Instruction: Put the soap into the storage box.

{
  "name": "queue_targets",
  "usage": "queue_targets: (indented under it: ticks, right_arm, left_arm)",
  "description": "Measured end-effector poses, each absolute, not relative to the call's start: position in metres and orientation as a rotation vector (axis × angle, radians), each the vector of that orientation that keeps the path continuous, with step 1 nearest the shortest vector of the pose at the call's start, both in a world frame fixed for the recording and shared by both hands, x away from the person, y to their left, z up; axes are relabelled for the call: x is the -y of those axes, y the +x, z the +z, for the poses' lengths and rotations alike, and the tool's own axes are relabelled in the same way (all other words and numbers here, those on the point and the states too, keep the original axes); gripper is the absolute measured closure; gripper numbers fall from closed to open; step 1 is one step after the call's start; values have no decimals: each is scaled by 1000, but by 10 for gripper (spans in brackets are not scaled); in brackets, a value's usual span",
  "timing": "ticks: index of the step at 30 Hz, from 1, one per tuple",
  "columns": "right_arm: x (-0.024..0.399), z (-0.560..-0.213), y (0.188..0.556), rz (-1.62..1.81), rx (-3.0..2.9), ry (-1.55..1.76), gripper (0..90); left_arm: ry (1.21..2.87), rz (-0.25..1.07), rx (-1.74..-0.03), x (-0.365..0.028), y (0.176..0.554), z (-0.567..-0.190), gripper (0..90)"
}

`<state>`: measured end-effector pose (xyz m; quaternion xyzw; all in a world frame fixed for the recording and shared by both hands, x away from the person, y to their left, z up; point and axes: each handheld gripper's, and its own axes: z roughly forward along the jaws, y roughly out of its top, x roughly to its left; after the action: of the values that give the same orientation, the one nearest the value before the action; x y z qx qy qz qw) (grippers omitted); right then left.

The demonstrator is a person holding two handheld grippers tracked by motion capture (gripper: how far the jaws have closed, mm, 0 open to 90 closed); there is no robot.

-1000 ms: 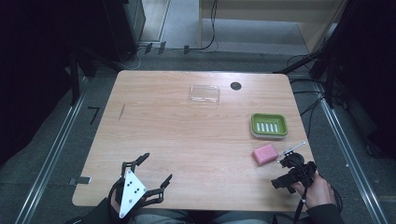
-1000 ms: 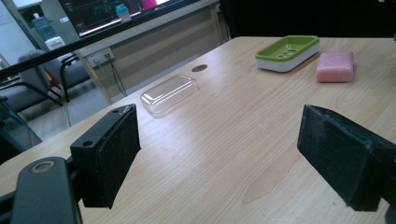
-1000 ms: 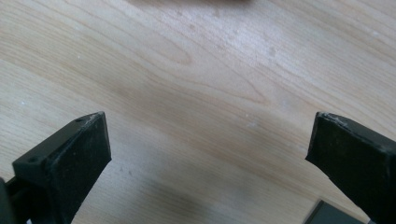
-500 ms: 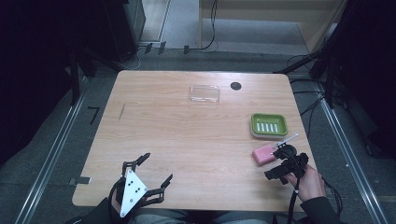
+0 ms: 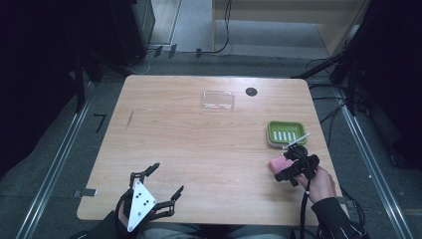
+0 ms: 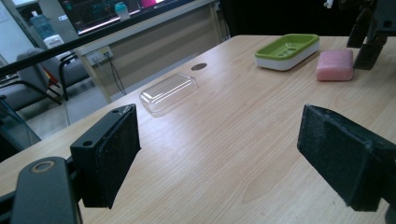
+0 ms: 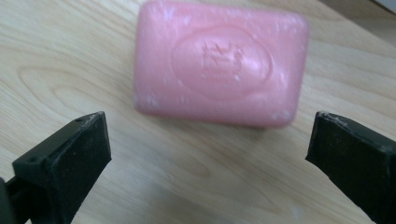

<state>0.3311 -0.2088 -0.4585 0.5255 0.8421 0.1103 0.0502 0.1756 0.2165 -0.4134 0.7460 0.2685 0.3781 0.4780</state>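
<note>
A pink bar of soap lies flat on the wooden table, just in front of a green soap dish. My right gripper hovers directly over the soap, open, its two jaws spread wider than the bar and not touching it. My left gripper rests near the table's front left edge, open with nothing between its pads.
A clear plastic lid lies at the back middle of the table, beside a round dark hole. A cable runs from the right gripper down along the person's forearm.
My right gripper has moved left and forward from the table's right edge to above the pink soap. The left gripper has stayed where it was.
</note>
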Motion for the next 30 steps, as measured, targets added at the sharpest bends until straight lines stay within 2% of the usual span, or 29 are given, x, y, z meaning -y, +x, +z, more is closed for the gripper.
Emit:
queue_targets:
  ticks: [30]
  right_arm:
    - [199, -472, 362, 279, -2572, 1661, 0]
  left_arm:
    - [1815, 925, -657, -217, 175, -413, 136]
